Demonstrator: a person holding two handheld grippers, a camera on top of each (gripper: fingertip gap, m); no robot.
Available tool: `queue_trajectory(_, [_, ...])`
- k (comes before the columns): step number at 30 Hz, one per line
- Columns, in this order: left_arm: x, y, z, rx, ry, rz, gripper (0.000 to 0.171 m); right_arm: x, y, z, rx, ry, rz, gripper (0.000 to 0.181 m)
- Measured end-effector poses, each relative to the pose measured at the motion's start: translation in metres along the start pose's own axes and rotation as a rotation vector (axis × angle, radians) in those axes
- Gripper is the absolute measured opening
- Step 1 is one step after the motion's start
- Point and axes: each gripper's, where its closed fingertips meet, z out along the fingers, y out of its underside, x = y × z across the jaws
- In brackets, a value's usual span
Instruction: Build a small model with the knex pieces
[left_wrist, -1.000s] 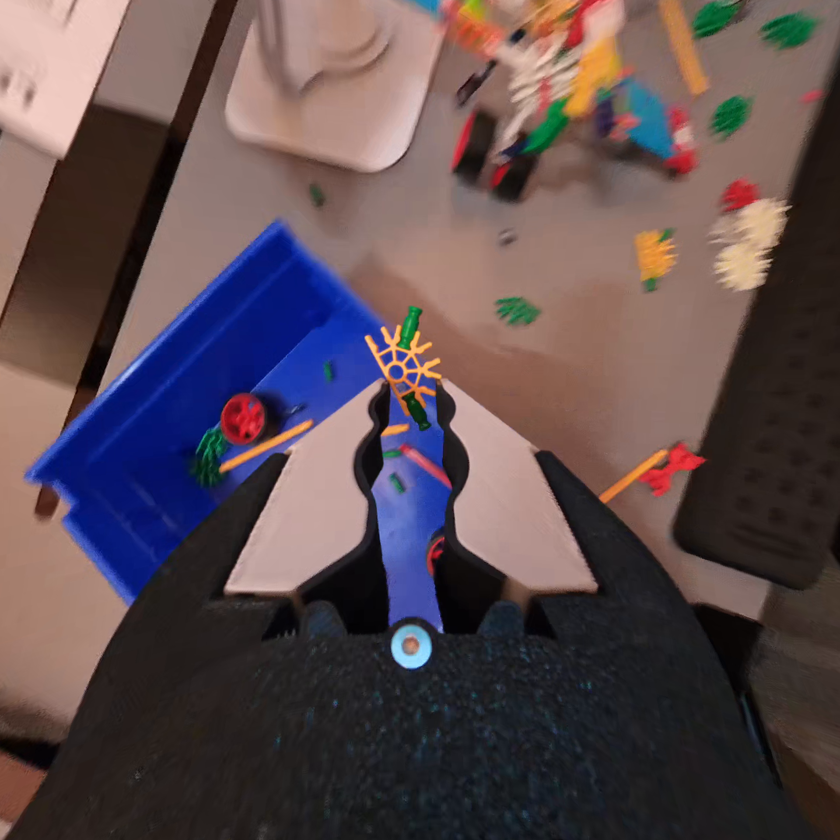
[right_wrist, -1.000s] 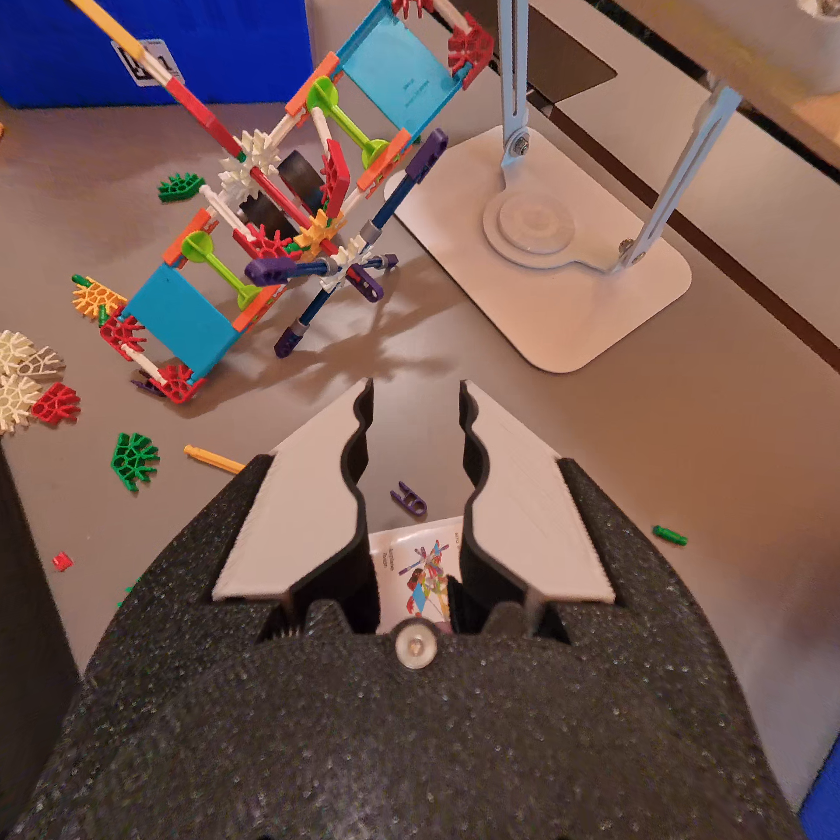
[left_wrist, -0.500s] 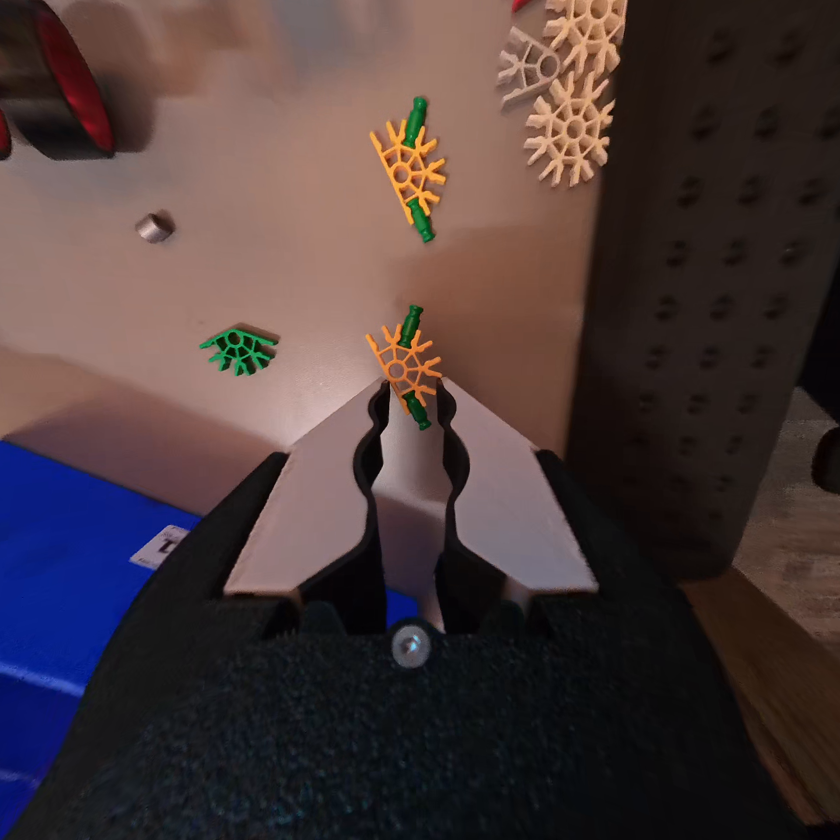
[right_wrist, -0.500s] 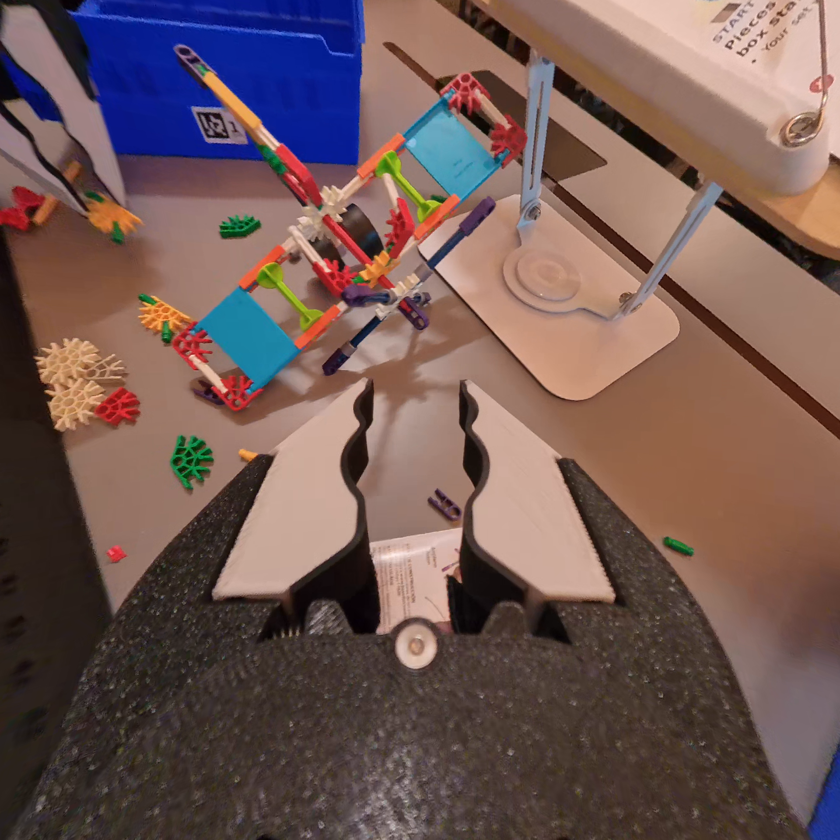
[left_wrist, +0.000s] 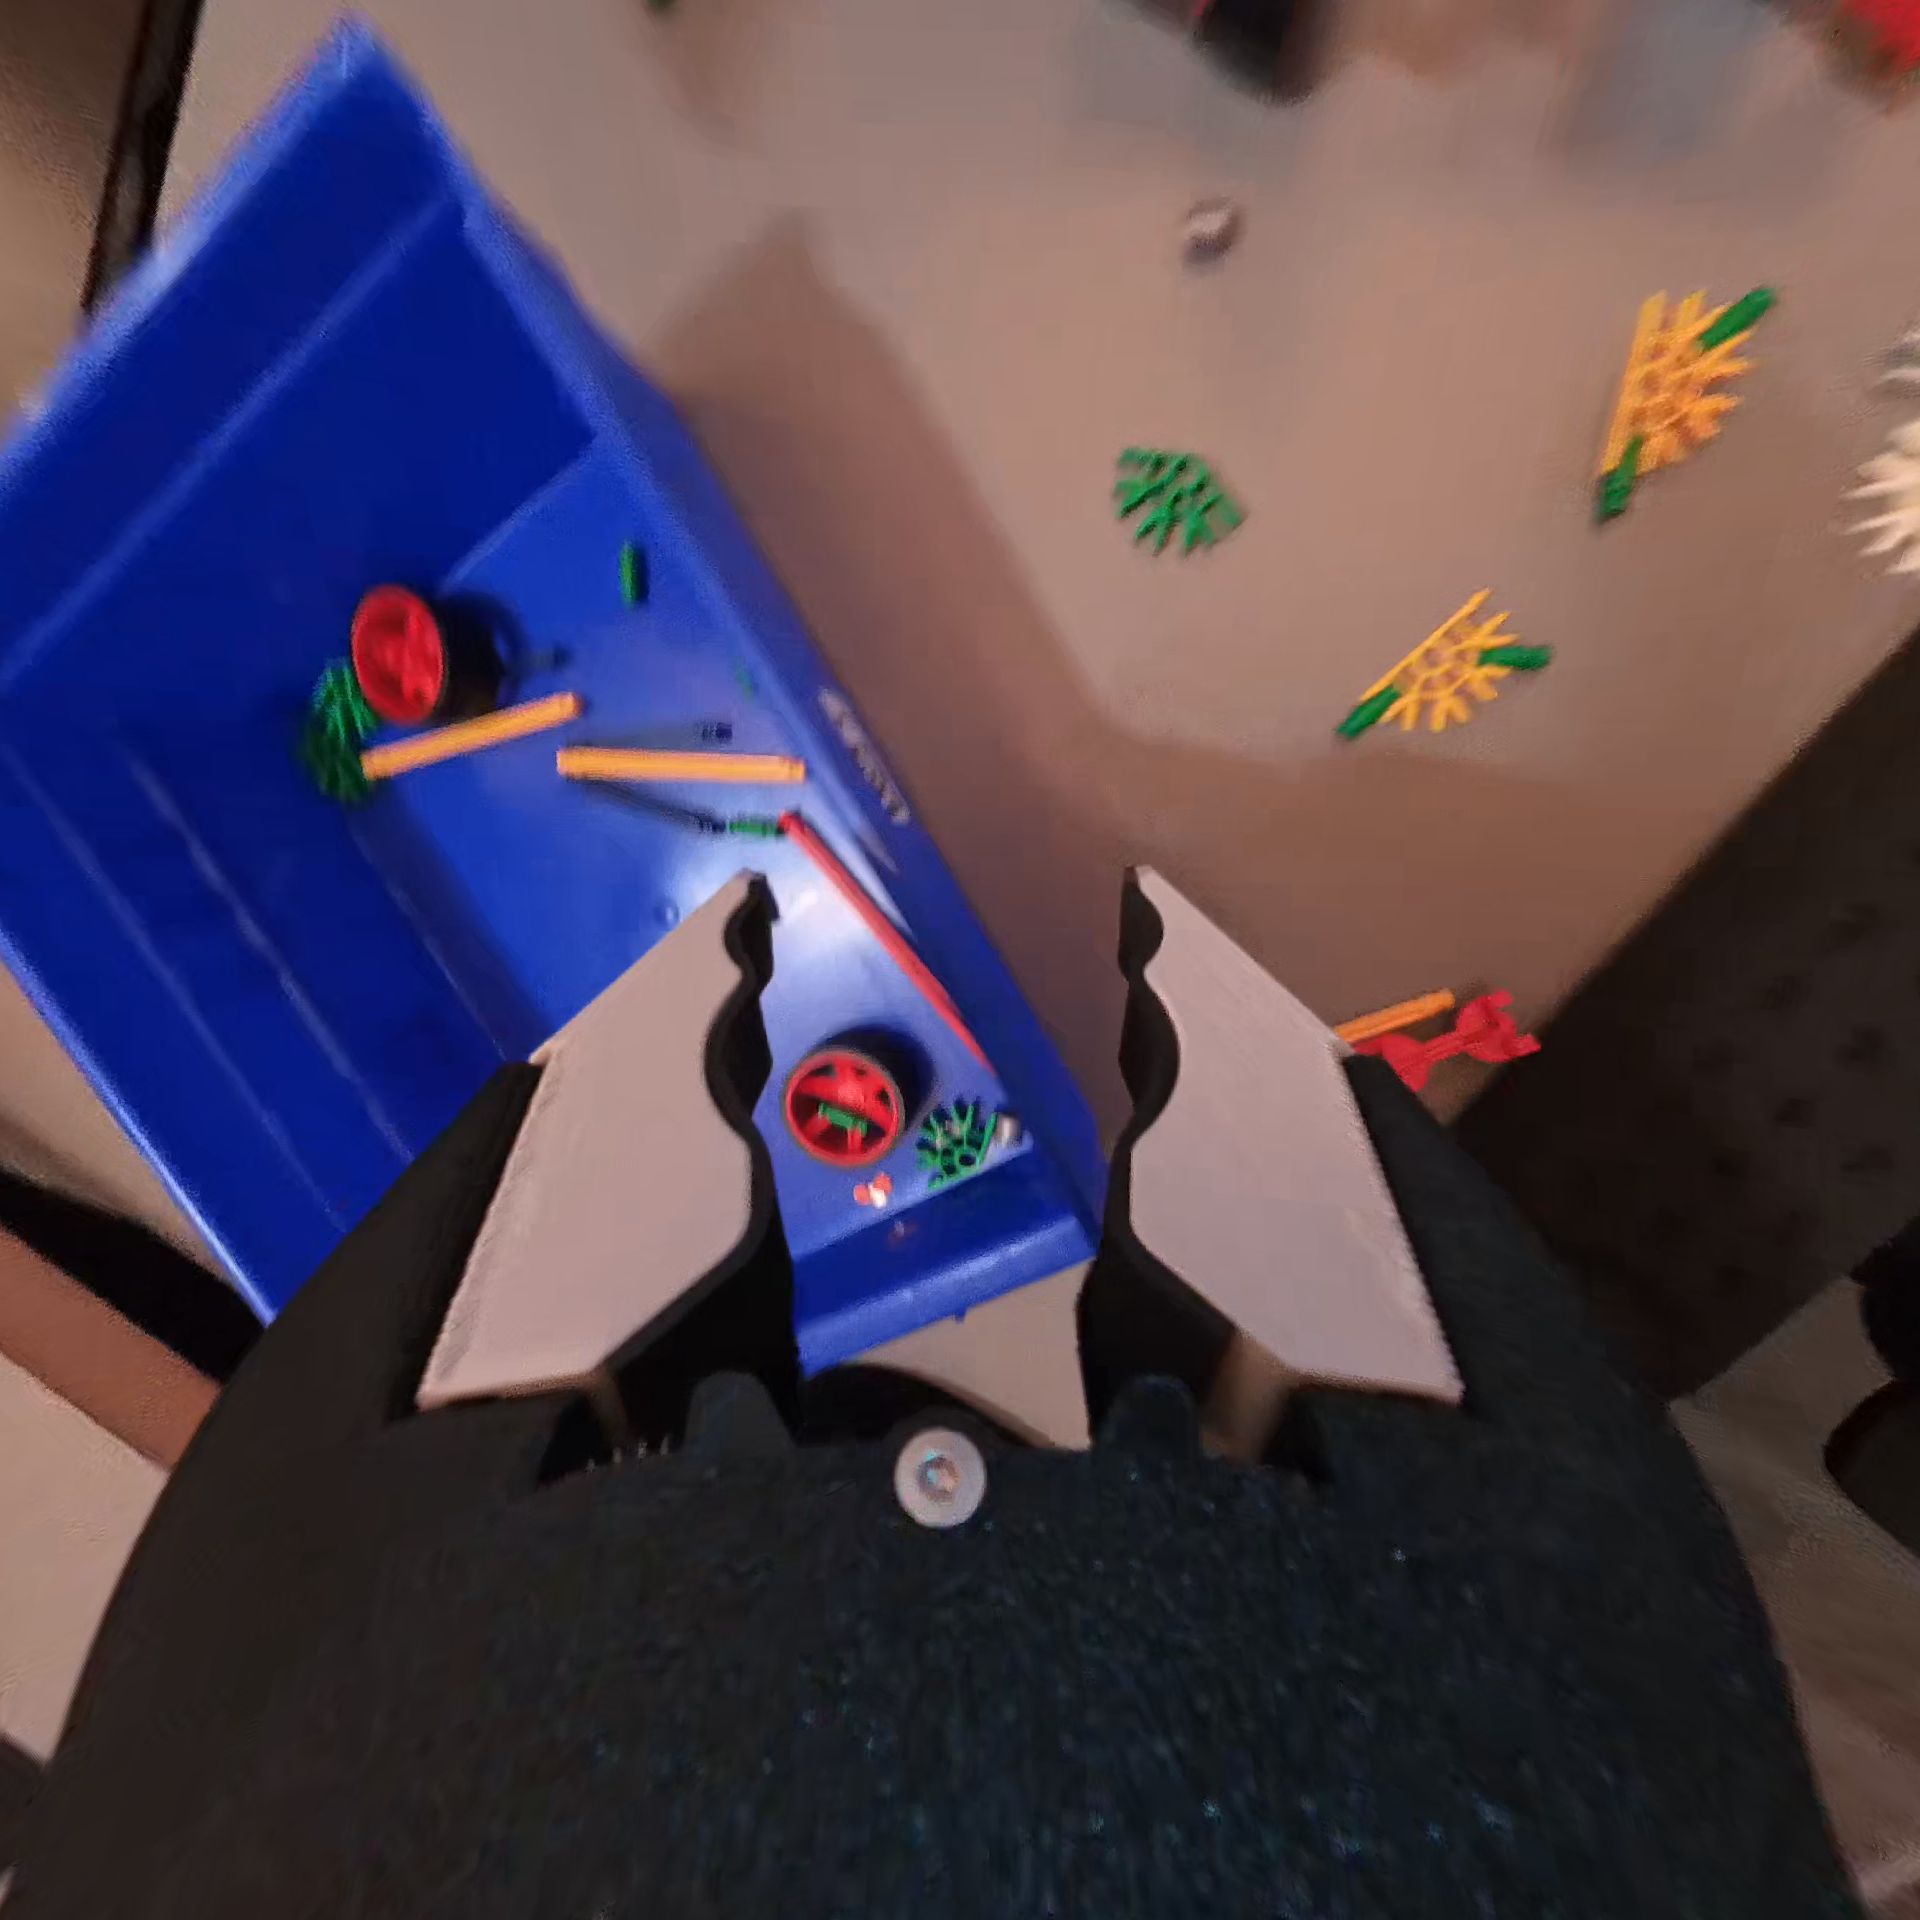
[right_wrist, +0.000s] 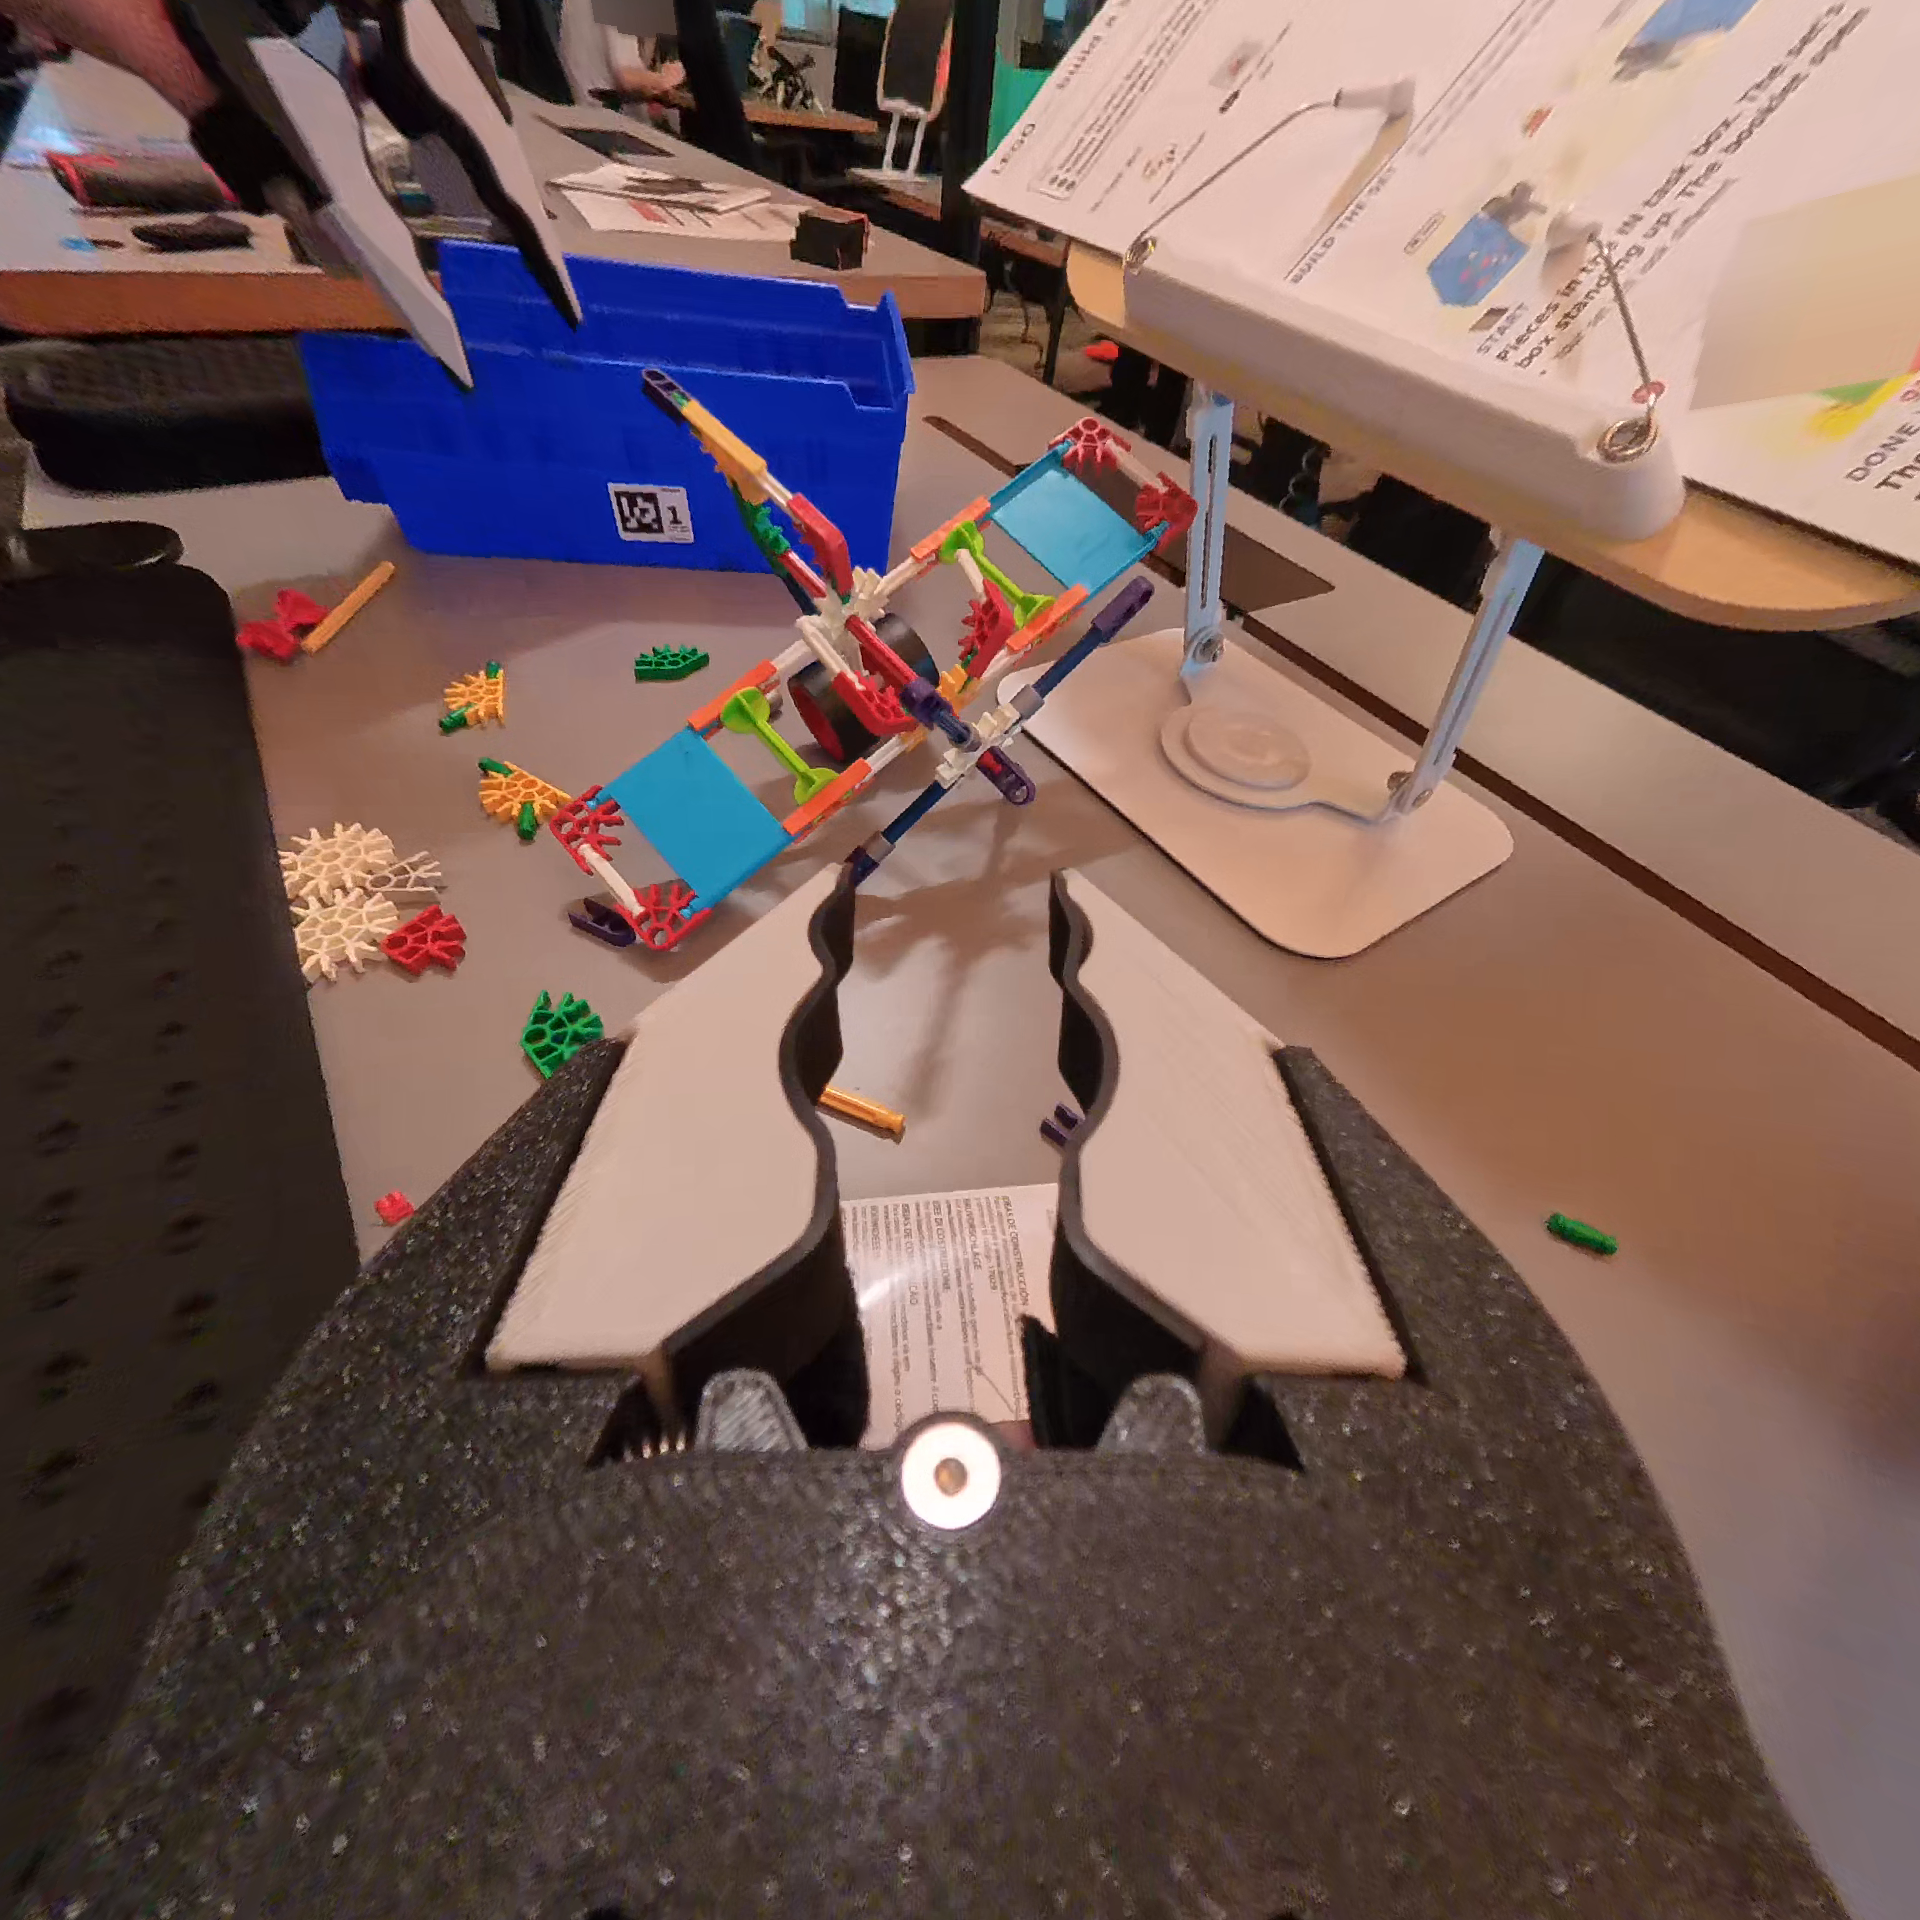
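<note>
Two grippers are under my control, and neither has anything between its fingers. My left gripper (left_wrist: 943, 894) hangs above the blue bin (left_wrist: 260, 436) with its jaws spread wide; from the right wrist view I see it (right_wrist: 514, 348) raised over the bin's rim (right_wrist: 665, 312), clear of the plastic. Inside the bin lie a red wheel (left_wrist: 844, 1103) right below my left fingertips, a second red wheel (left_wrist: 397, 652) farther in, two orange rods (left_wrist: 681, 767), a thin red rod (left_wrist: 883, 935) and a green connector (left_wrist: 956, 1141) in the near corner. On the grey table (left_wrist: 987, 436) beside the bin sit two orange connectors with green stubs, one nearer (left_wrist: 1444, 670) and one farther (left_wrist: 1678, 390), plus a loose green connector (left_wrist: 1174, 499) and a red connector joined to an orange rod (left_wrist: 1455, 1039) next to the black perforated pad (left_wrist: 1745, 1060). My right gripper (right_wrist: 948, 896) hovers over the table with its jaws apart, pointing toward the colourful rod-and-connector model (right_wrist: 831, 707), which rests tilted between the bin and the white stand base (right_wrist: 1299, 831). That stand carries a board with printed sheets (right_wrist: 1507, 239). Just under my right fingers are a short orange rod (right_wrist: 862, 1110), a small purple clip (right_wrist: 1060, 1122) and a printed leaflet (right_wrist: 945, 1299); white connectors (right_wrist: 338, 894) and a red one (right_wrist: 426, 937) lie off to the left, near the pad.
</note>
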Motion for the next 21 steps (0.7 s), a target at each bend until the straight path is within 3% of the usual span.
queue_trajectory(4, [0.016, 0.034, 0.011, -0.041, 0.136, -0.200, 0.069, -0.007, -0.002, -0.001, 0.031, -0.022, -0.024, 0.038])
queue_trajectory(6, [0.030, 0.038, 0.017, -0.013, 0.206, -0.285, 0.061, -0.013, -0.001, 0.001, 0.028, -0.042, -0.044, 0.038])
queue_trajectory(8, [0.036, 0.048, 0.027, -0.032, 0.203, -0.331, 0.049, -0.015, 0.002, 0.004, 0.014, -0.048, -0.069, 0.038])
queue_trajectory(11, [0.037, 0.055, 0.037, -0.014, 0.162, -0.409, 0.044, -0.019, 0.003, 0.006, 0.020, -0.069, -0.075, 0.037])
queue_trajectory(17, [0.058, 0.029, 0.039, 0.149, 0.206, -0.582, 0.041, -0.019, 0.008, 0.004, 0.012, -0.055, -0.107, 0.037])
queue_trajectory(21, [0.078, 0.002, 0.042, 0.248, 0.246, -0.645, 0.053, -0.021, 0.006, 0.003, 0.023, -0.057, -0.119, 0.037])
